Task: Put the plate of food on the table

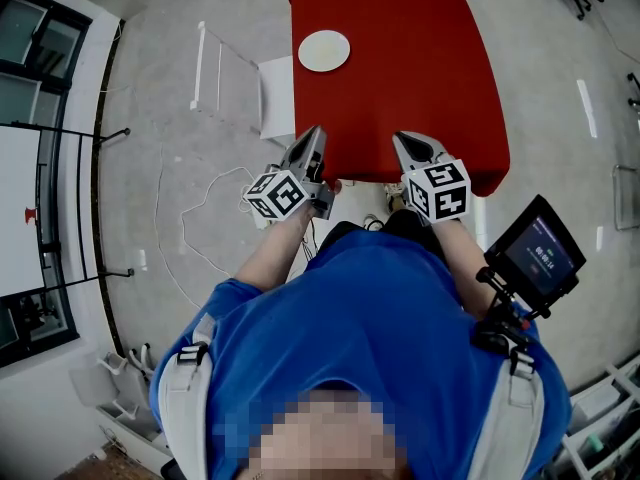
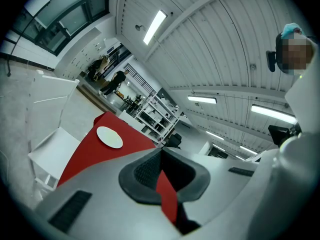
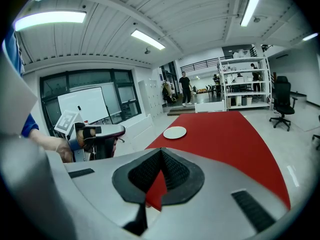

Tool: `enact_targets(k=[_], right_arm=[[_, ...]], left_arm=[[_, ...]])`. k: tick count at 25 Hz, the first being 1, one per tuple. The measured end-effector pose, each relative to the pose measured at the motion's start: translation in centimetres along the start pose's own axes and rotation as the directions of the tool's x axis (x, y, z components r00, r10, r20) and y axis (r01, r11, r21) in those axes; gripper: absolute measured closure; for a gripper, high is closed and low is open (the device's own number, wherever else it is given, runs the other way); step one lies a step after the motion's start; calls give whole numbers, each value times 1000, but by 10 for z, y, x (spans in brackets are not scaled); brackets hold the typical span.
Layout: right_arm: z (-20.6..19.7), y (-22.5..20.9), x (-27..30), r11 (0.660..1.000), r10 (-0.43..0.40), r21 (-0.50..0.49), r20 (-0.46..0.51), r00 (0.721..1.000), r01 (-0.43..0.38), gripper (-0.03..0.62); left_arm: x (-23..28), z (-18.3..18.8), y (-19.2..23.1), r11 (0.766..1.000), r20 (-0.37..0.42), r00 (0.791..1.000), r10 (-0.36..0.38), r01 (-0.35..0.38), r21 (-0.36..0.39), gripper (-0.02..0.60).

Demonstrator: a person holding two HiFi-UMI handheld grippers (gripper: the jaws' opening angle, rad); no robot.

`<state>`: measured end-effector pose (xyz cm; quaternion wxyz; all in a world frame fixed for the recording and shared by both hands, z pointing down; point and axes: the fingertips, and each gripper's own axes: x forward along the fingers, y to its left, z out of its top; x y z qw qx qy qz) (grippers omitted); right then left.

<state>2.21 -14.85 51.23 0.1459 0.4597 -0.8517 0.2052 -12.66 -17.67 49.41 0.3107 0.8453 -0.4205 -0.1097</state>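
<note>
There is one red table (image 1: pixel 400 88) in the room, and one white plate (image 1: pixel 324 51) on it. The plate lies flat near the far left side of the table. I can't tell from here if anything is on the plate.

One person in a blue shirt (image 1: pixel 370 318) stands at the near end of the table. The person holds two claws, one in each hand. Each claw has one cube with black and white squares on it.

The left claw (image 1: pixel 316 134) is by the near left corner of the table. Its two jaws are pressed together, with nothing between them. The right claw (image 1: pixel 401 140) is over the near edge of the table. Its jaws are also pressed together, and they hold nothing.

The plate is well apart from both claws, out in front of them across the red top. It is more in line with the left claw than the right one. Neither claw touches it.

One white chair (image 1: pixel 277 93) stands just beside the left side of the table, near the plate. One small black screen (image 1: pixel 538 253) sits by the person's right side.

Far past the table, some people (image 3: pixel 185 88) stand near white shelves (image 3: pixel 240 79).
</note>
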Motion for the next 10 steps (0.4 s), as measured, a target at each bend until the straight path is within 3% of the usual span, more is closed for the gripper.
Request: enact_targets(k=[10], right_arm=[[8,6,5,1000,4,-4,-6,1000,-4,592]], left_arm=[[-3,8,3,1000,4,1000,9,-9,-9,574]])
